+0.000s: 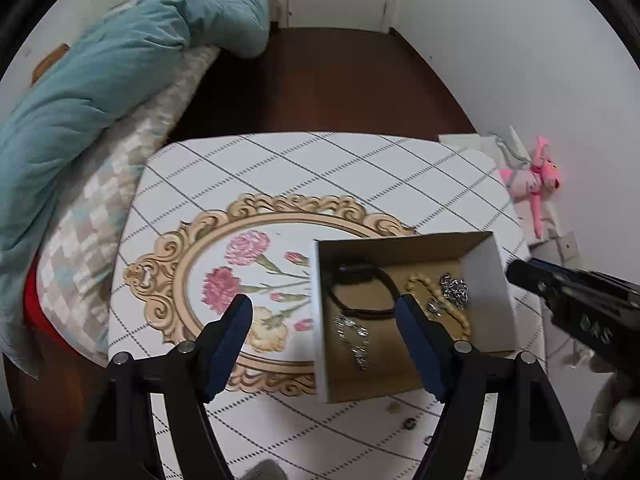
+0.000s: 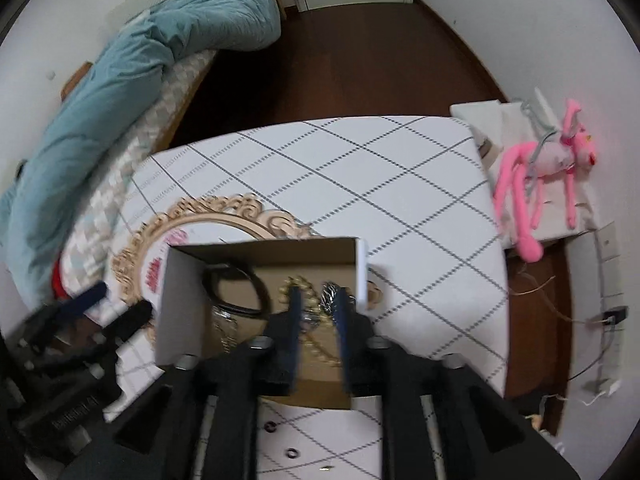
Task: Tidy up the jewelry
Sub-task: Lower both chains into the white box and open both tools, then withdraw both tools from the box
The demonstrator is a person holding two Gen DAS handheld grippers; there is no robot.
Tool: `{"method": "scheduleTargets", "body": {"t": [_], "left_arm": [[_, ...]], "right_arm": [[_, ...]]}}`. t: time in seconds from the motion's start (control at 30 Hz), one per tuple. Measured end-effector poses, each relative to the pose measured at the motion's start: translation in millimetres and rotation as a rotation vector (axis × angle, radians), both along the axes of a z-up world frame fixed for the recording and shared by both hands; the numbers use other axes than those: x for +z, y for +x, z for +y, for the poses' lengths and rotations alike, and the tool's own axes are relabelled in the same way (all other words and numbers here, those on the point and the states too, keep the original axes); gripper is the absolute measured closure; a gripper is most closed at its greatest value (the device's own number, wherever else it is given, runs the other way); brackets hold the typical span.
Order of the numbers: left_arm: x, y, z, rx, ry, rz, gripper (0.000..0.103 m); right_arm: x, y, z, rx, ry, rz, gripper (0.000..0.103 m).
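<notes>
Hovering my right gripper (image 2: pixel 316 316), fingers apart and empty, above the box (image 2: pixel 182 300); small rings (image 2: pixel 293 453) lie beneath its body, so I'd retreat before descending. Left gripper (image 1: pixel 324 340) gapes idle.

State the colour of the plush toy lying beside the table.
Pink. The plush toy shows best in the right wrist view, lying to the right of the table.

A home bedroom: a bed (image 1: pixel 120 148) with a teal duvet (image 1: pixel 120 60), wooden floor (image 1: pixel 320 80), pink plush toy (image 2: pixel 544 164).
</notes>
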State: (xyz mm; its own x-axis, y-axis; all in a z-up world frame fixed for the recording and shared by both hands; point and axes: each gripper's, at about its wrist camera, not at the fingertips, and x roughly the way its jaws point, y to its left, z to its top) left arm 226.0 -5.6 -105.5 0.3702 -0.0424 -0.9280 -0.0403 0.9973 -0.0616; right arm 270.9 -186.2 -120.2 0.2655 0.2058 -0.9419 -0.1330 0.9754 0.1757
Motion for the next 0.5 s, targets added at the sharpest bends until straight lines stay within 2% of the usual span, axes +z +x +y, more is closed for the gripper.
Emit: {"method": "scheduleTargets", "body": {"t": [0.03,0.07,0.17,0.2,0.23,0.3,0.43,0.5], "left_arm": [[-1.9,0.2,1.2,0.005,0.015,0.003,0.027],[-3.5,-0.6,2.8,0.008,0.020,0.002,0.026],[-7.3,-4.3,7.1,0.020,0.029,-0.004,0.011],[-8.7,-6.6,8.2,0.023,0.028,-0.004,0.003],[-9.9,-7.9,7.6,0.023,0.027,-0.003,0.000],[-13.3,-14.0,6.7,0.026,0.043,-0.002,0.000],[-20.4,-24.2,3.5,0.029,0.054,0.002,0.000],[-22.4,-28.7,2.4,0.032,0.058,0.004,0.000]], "right_arm": [[0.6,-3.3,-0.3,0.002,-0.015,-0.013,0.059],[1.2,-8.1,-0.6,0.004,-0.036,-0.025,0.055],[3.0,-17.8,-1.3,0.007,-0.074,-0.052,0.044],[3.2,-20.9,-1.6,0.006,-0.092,-0.062,0.033],[3.2,-25.0,-1.6,0.005,-0.107,-0.070,0.020],[-0.3,-34.3,-1.4,0.006,-0.141,-0.076,0.008],[-8.4,-48.9,-1.1,0.001,-0.186,-0.079,0.001],[-12.6,-54.4,-1.9,-0.010,-0.203,-0.085,0.001]]}}
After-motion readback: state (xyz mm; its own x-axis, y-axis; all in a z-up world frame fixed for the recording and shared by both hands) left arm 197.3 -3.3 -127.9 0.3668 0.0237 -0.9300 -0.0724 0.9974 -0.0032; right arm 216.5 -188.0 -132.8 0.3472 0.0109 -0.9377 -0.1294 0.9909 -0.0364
